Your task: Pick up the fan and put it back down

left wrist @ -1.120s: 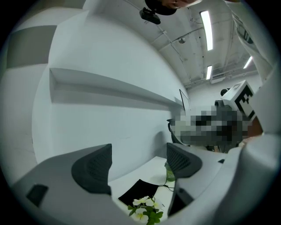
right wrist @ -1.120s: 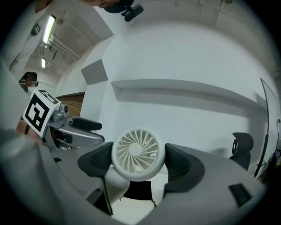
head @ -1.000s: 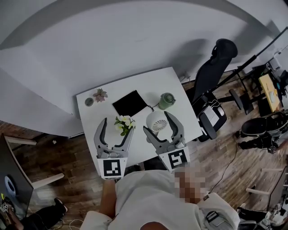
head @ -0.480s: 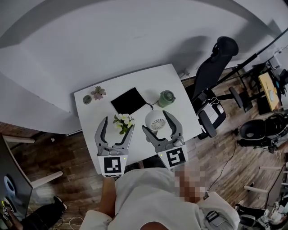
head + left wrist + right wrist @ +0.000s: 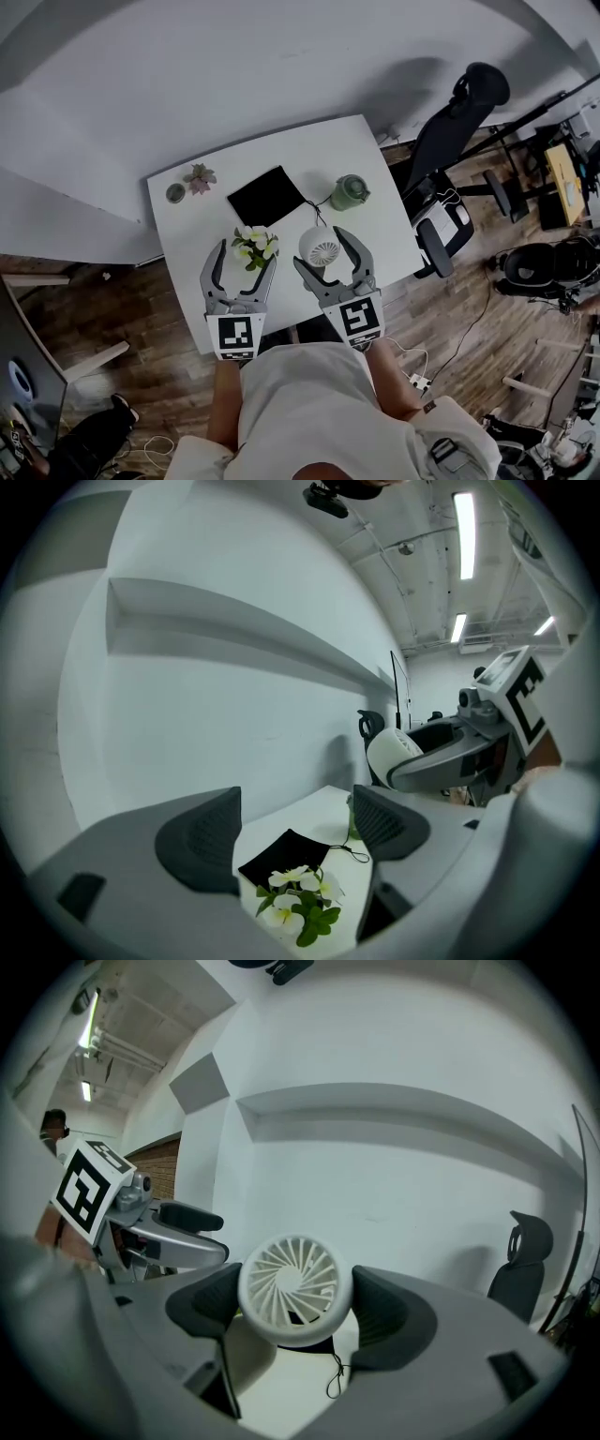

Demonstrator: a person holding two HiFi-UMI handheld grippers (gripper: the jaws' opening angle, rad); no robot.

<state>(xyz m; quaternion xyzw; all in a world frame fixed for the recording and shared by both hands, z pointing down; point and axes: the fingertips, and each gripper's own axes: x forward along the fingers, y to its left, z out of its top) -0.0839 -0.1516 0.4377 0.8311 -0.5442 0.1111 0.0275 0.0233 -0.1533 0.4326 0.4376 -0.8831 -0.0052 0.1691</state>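
The round white fan (image 5: 323,248) sits between the jaws of my right gripper (image 5: 320,248), which is shut on it. In the right gripper view both pads press the sides of the fan (image 5: 295,1288), its grille facing the camera, over the white table (image 5: 366,150). Whether its base touches the table I cannot tell. My left gripper (image 5: 246,255) hovers beside it, its jaws closing with nothing pressed between them. A small plant with white flowers (image 5: 298,907) lies below and beyond its pads.
On the table are a black pouch (image 5: 266,195) with a cord, a green jar (image 5: 349,190), a small leafy plant (image 5: 199,177) and a little round dish (image 5: 175,193). A black office chair (image 5: 450,131) stands at the table's right end. A white wall runs behind.
Both grippers have sunk toward the table, the fan still in the right one. The left jaws look a little narrower.
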